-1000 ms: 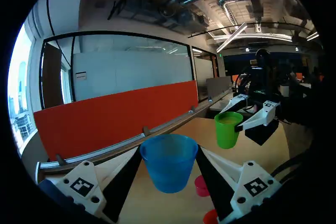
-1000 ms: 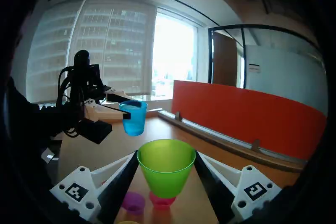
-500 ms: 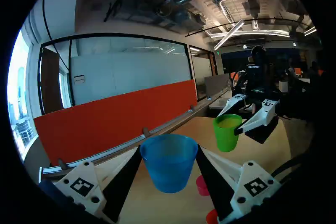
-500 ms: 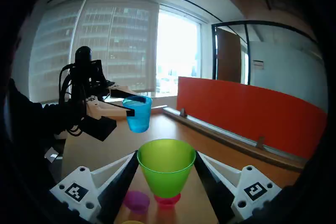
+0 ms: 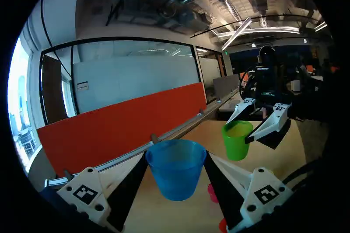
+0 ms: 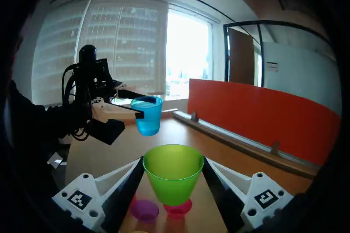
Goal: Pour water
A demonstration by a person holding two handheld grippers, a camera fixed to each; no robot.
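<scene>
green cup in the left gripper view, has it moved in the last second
Yes, slightly. The green cup in the right claw now sits a little lower against the end of the orange partition, with hardly any sideways shift.

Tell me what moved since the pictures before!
The left claw carried its translucent blue plastic cup closer to the translucent green plastic cup in the right claw; in the right gripper view it slid rightward. Nothing was grabbed or let go. Both claws stay shut on their cups, both cups upright.
</scene>
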